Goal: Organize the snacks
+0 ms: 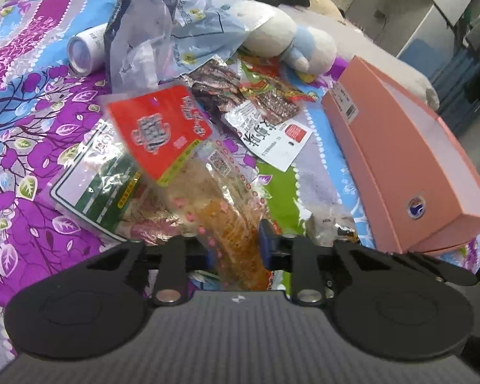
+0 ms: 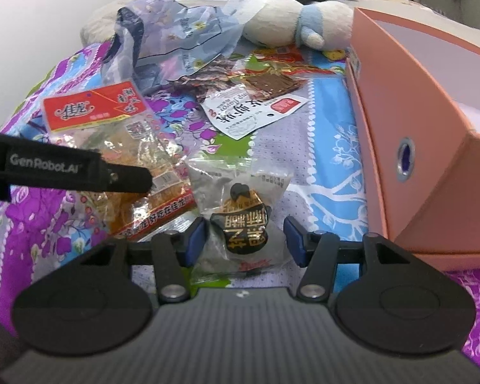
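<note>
Red and clear, the long snack packet [image 1: 188, 166] runs from the middle of the left wrist view down to its lower centre, where its orange end passes between the pads of the left gripper [image 1: 236, 249]. This gripper is narrow and its pads pinch the packet, so the packet is held.

From the right wrist view, the same packet [image 2: 112, 134] lies at the left of the frame, with the left gripper's black finger [image 2: 80, 172] across it. The right gripper [image 2: 244, 240] is half wide. A small grey sachet [image 2: 240, 204] with a black and gold label lies between its blue pads [image 2: 193, 240], at the lower centre; the pads seem to stand just beside it, without pressing.

Both snacks rest on a purple and blue flowered bed sheet [image 2: 320, 147]. An open pink box [image 2: 416, 128] stands at the right edge, near the right gripper but apart from it.
</note>
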Action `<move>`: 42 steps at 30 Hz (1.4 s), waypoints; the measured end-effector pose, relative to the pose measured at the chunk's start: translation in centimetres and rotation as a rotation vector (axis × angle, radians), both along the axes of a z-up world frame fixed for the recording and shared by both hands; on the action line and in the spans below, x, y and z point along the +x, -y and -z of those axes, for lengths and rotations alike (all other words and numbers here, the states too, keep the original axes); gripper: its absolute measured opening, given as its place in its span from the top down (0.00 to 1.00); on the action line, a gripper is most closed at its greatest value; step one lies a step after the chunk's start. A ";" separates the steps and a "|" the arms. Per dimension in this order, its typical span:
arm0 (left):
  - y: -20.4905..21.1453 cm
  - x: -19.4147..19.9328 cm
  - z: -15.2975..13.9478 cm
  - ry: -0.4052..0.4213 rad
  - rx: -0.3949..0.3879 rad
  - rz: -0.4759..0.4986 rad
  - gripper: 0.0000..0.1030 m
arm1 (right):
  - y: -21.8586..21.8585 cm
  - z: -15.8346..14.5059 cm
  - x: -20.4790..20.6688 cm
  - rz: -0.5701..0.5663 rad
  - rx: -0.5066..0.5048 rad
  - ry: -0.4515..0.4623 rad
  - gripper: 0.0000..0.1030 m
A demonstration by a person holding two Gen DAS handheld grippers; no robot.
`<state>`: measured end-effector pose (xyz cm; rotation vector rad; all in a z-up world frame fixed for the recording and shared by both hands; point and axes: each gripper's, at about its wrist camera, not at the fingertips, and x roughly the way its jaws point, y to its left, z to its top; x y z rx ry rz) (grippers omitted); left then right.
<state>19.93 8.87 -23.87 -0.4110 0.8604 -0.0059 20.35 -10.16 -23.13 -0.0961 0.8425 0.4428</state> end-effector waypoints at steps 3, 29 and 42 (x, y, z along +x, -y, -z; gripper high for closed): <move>0.0 -0.5 -0.7 0.020 -0.004 -0.014 0.79 | 0.5 -0.7 -0.3 0.018 -0.008 0.001 0.47; -1.5 -3.5 -7.4 0.136 -0.035 -0.052 0.89 | 2.8 -7.4 -1.8 0.068 0.006 0.074 0.47; 0.6 -1.5 -14.8 0.249 -0.011 0.019 0.89 | 5.0 -14.0 0.3 0.086 0.038 0.195 0.47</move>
